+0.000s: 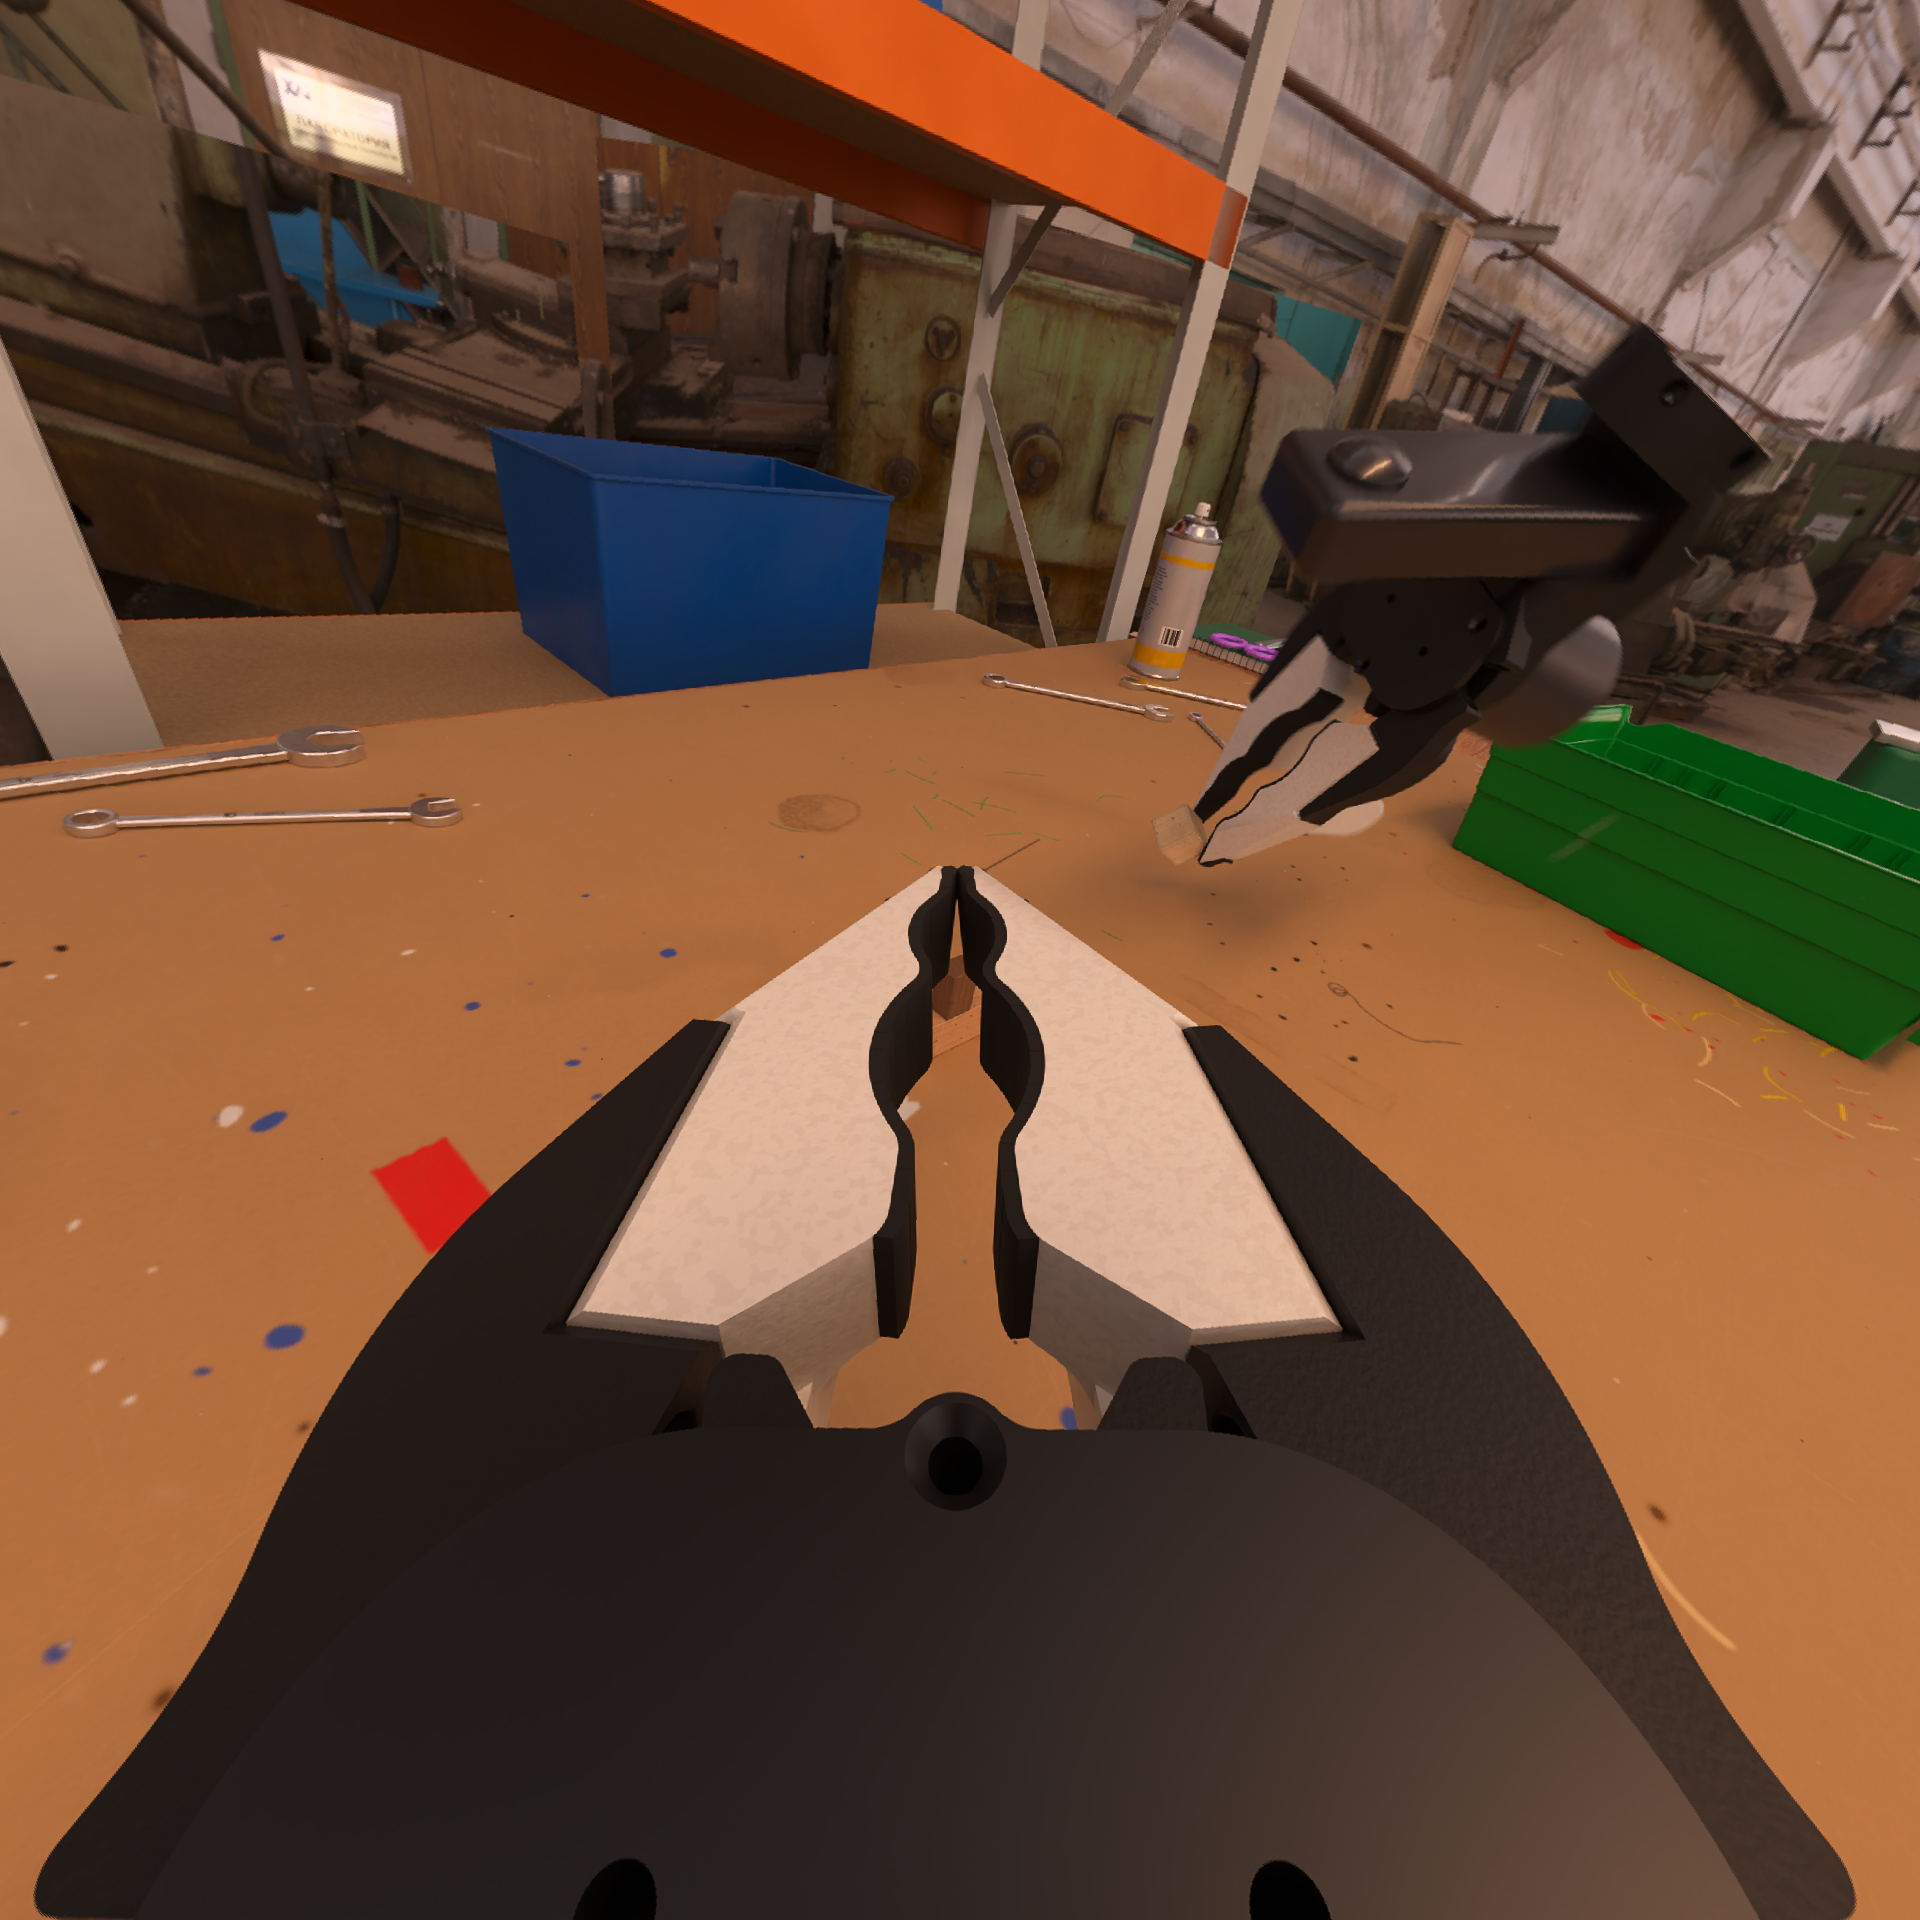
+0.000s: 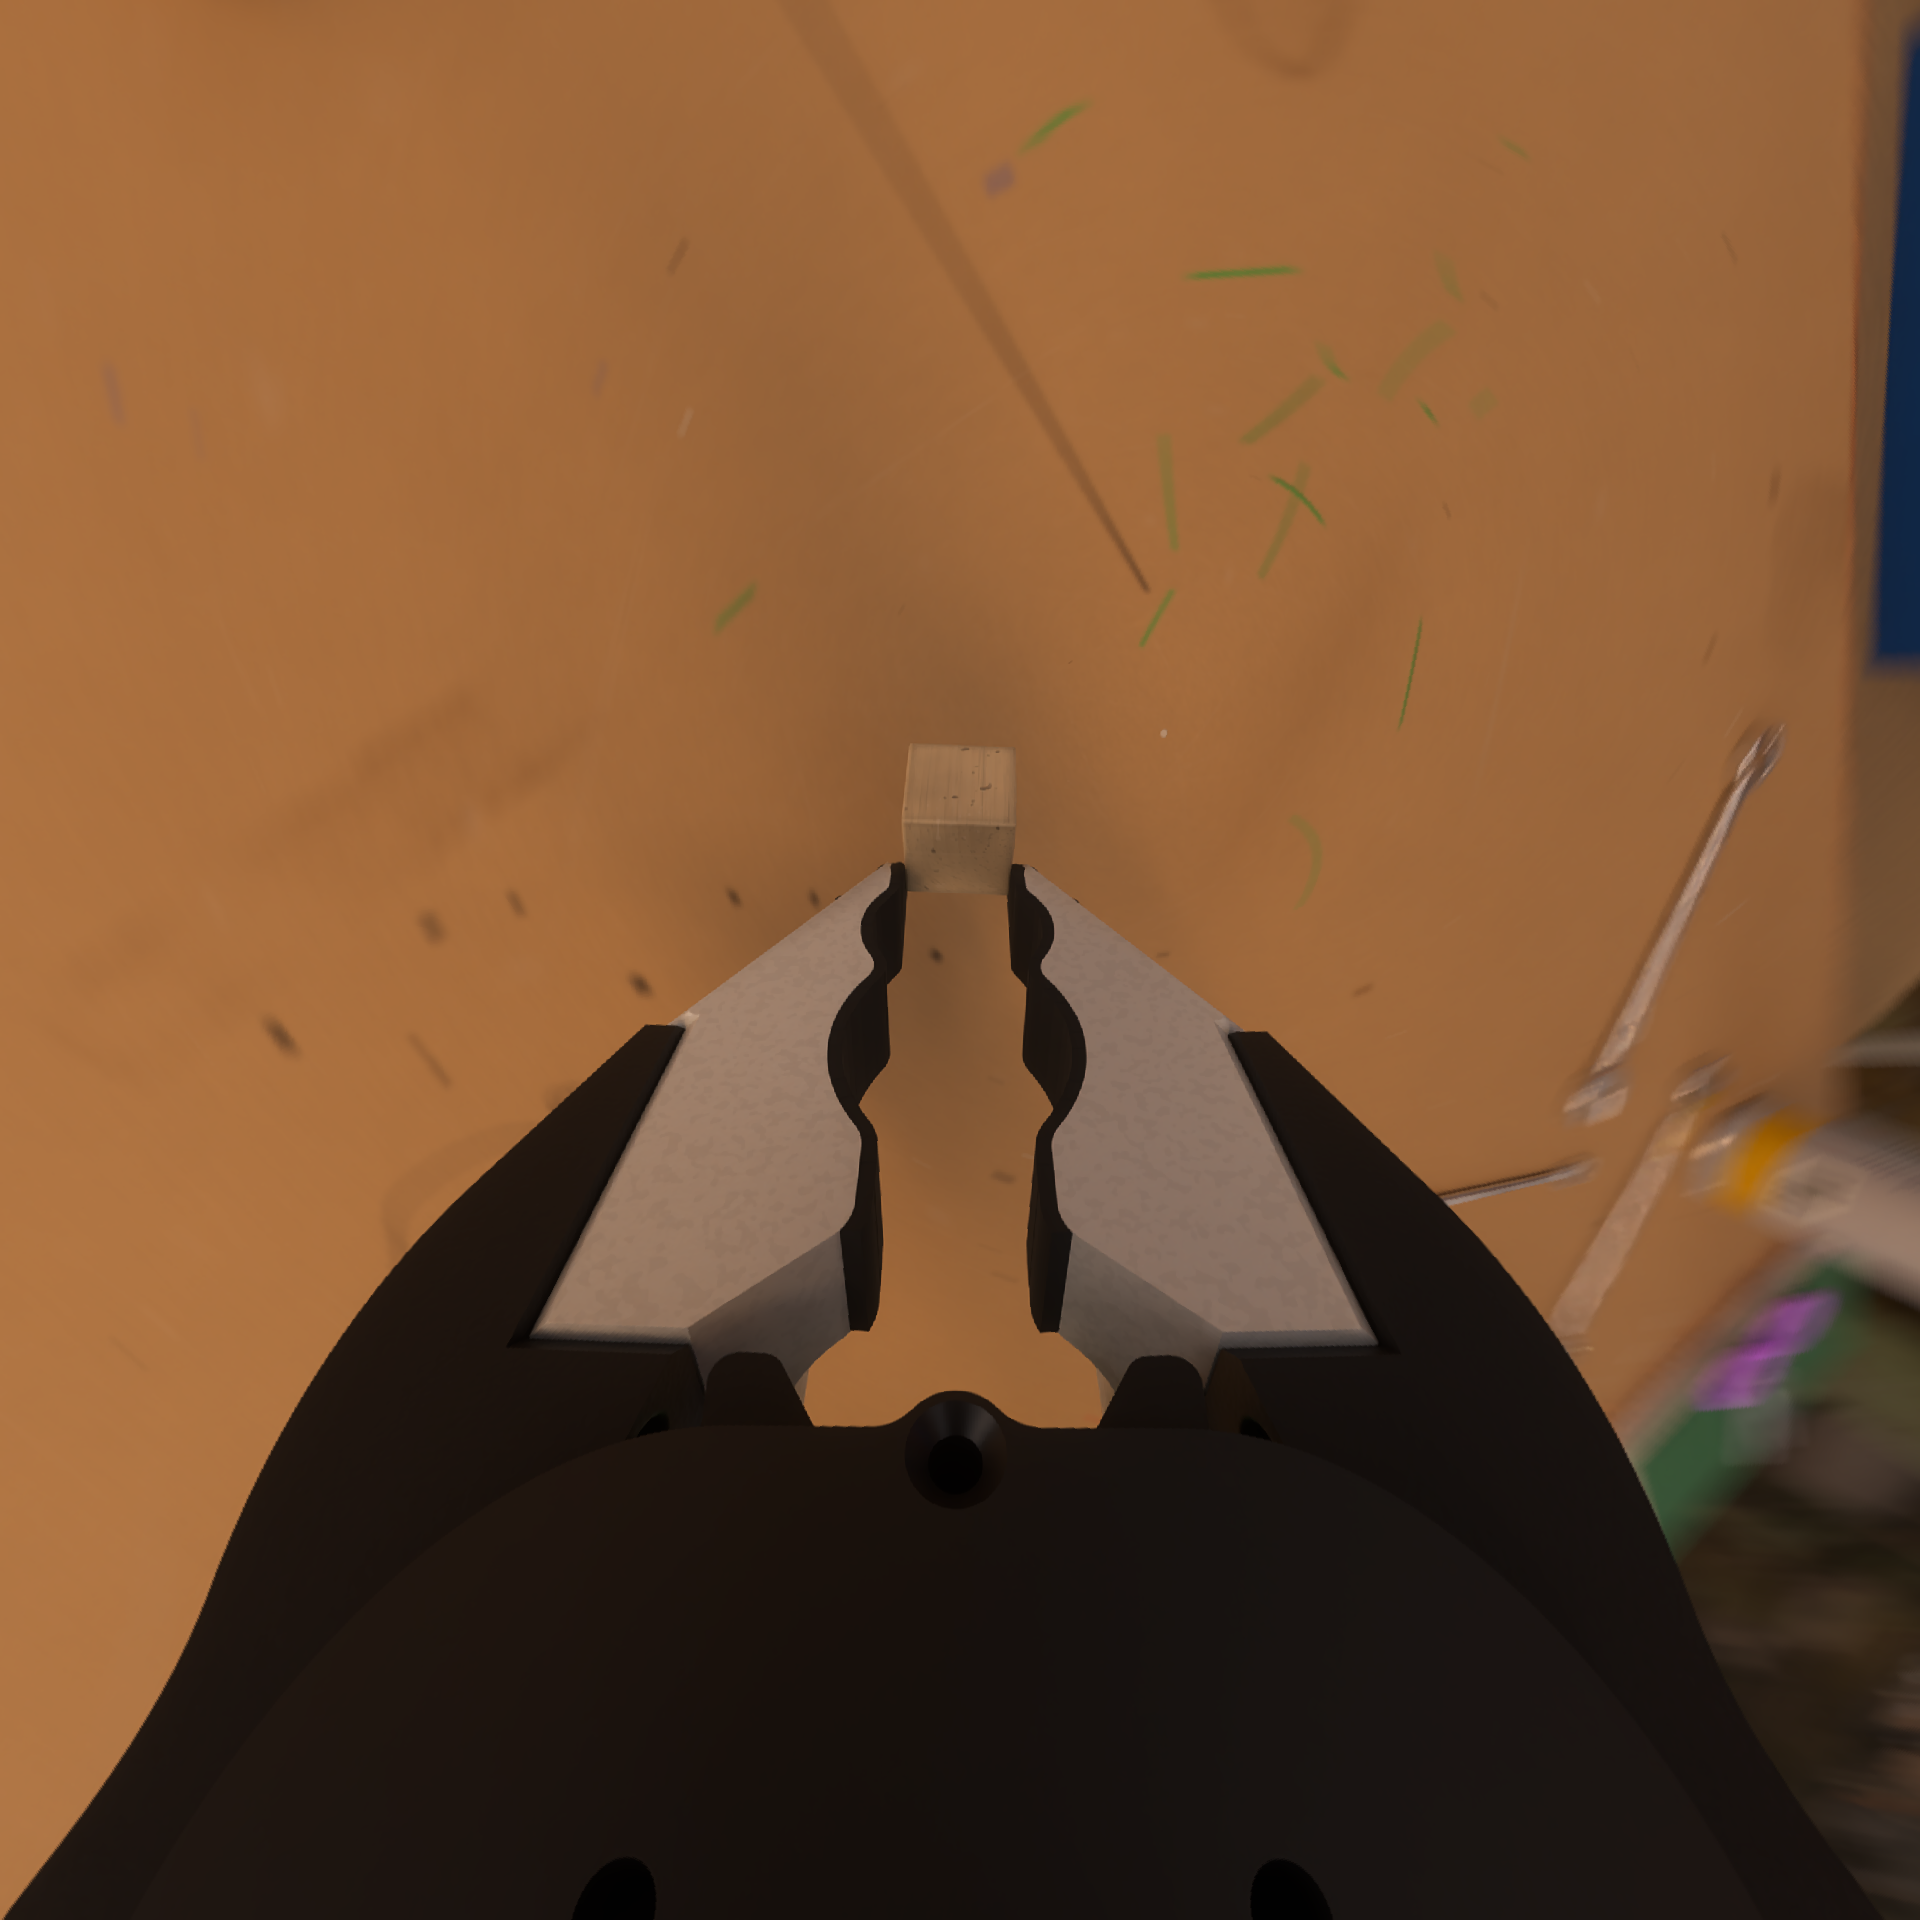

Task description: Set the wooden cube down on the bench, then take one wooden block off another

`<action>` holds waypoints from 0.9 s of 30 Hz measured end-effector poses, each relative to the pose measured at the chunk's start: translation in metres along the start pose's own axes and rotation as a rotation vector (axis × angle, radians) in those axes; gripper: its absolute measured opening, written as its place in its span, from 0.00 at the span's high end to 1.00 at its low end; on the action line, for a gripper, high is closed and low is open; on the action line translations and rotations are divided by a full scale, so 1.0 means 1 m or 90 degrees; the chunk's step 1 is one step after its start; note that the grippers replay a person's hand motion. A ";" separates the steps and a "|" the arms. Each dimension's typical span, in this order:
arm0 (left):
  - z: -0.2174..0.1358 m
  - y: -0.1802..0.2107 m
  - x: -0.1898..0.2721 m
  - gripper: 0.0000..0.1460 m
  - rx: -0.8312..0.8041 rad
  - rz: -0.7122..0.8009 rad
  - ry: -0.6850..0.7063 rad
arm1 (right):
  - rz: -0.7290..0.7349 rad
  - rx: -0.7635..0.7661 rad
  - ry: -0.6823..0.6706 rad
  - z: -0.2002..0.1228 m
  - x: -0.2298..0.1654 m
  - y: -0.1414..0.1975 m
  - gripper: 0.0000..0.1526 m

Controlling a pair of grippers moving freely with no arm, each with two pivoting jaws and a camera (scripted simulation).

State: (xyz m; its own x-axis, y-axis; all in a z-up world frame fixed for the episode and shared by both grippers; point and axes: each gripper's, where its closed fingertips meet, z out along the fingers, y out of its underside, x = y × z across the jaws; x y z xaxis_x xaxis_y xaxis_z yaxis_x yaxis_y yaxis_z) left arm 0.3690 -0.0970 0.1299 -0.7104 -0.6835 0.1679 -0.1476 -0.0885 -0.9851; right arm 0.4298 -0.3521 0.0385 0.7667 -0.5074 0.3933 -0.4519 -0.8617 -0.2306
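Note:
My right gripper (image 2: 956, 878) is shut on a pale wooden cube (image 2: 958, 821), pinched at the fingertips a little above the brown bench (image 2: 416, 520). In the left wrist view the same gripper (image 1: 1205, 847) hangs at the right with the cube (image 1: 1177, 836) just over the bench (image 1: 623, 987). My left gripper (image 1: 956, 878) is shut, its tips touching. Through the gap between its fingers I see a small dark wooden block (image 1: 951, 997) on a lighter wooden block (image 1: 961, 1034), mostly hidden. I cannot tell whether the fingers touch them.
A blue bin (image 1: 696, 561) stands at the back of the bench and a green bin (image 1: 1704, 883) at the right. A spray can (image 1: 1179, 592) and wrenches (image 1: 1081, 696) lie near the far edge, more wrenches (image 1: 260, 818) at the left. An orange shelf beam (image 1: 935, 114) runs overhead.

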 end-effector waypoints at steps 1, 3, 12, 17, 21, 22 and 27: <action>0.000 0.000 0.000 1.00 -0.001 0.001 0.001 | -0.110 -0.044 -0.008 -0.001 0.003 0.002 0.87; 0.000 0.001 0.001 1.00 -0.004 0.005 0.001 | -0.279 -0.124 -0.033 0.001 0.007 0.007 0.87; 0.003 0.011 0.003 1.00 -0.031 0.016 0.005 | -0.526 -0.308 -0.212 0.016 0.004 0.007 0.87; 0.005 0.017 0.004 1.00 -0.044 0.011 0.012 | -0.524 -0.330 -0.240 0.023 0.006 0.002 0.87; 0.007 0.019 0.005 1.00 -0.050 0.012 0.017 | -0.508 -0.311 -0.247 0.026 0.005 0.000 0.87; 0.007 0.019 0.005 1.00 -0.052 0.012 0.018 | -0.503 -0.302 -0.245 0.026 0.005 -0.001 0.87; 0.007 0.020 0.006 1.00 -0.053 0.014 0.018 | -0.416 -0.151 -0.249 0.008 -0.001 -0.033 0.86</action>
State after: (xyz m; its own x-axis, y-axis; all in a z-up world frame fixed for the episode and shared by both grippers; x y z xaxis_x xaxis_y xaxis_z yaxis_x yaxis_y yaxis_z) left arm 0.3664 -0.1078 0.1111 -0.7332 -0.6637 0.1482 -0.1870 -0.0128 -0.9823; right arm 0.4475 -0.3236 0.0389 0.9946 0.0986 0.0331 0.0925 -0.9841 0.1516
